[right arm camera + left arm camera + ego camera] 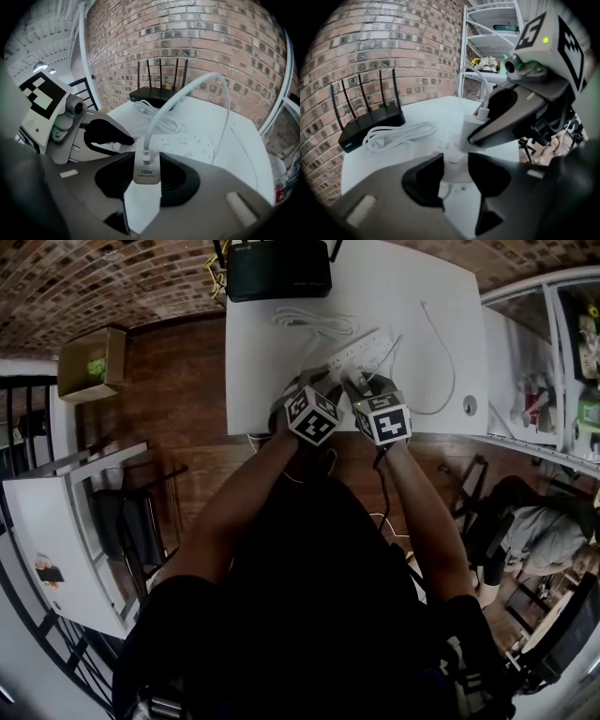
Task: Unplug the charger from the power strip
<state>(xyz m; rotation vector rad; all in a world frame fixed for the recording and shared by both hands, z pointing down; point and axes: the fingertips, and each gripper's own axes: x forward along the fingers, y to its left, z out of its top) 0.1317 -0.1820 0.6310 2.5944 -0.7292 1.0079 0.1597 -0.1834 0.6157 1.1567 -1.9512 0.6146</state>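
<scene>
The right gripper (146,182) pinches the charger (146,172) between its fingers, likely to pull it out; the charger looks seated in the power strip (192,143). The left gripper (454,177) has its fingers spread astride the strip's near end, probably to hold it down

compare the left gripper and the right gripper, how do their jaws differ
The right gripper is shut on the white charger; the left gripper is open, clamping nothing. The right gripper's jaws hug the charger's body, while the left gripper's jaws stand apart astride the near end of the power strip. Both point down at the white table, side by side.
</scene>
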